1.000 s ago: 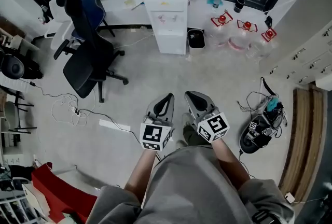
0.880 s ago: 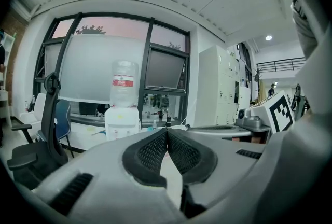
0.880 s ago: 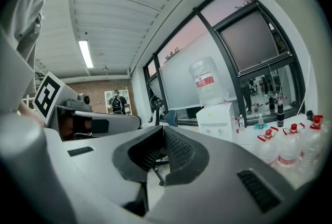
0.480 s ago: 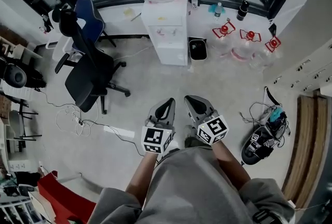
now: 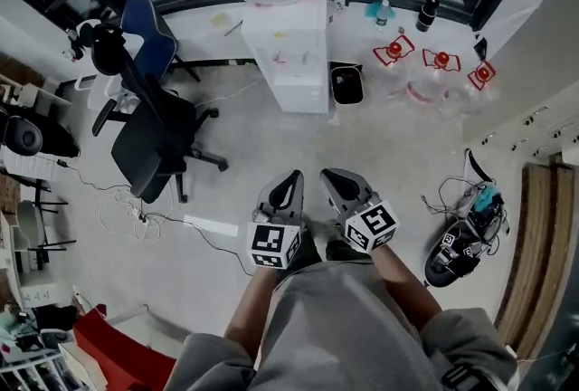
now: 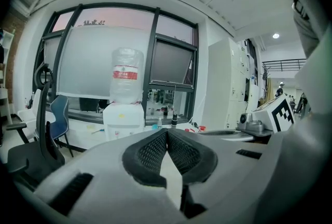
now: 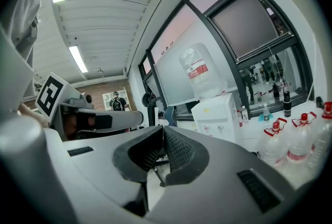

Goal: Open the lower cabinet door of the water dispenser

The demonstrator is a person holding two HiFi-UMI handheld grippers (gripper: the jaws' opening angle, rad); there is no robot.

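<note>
The floor (image 5: pixel 389 145) holds one water dispenser (image 5: pixel 294 54), one chair (image 5: pixel 149 131), three jugs (image 5: pixel 441 61) (red-capped).

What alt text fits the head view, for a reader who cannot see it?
From above, a person holds the left gripper and right gripper side by side, both shut and empty, pointing at a white water dispenser across the floor. A black office chair stands left of it, red-capped water jugs right.
</note>
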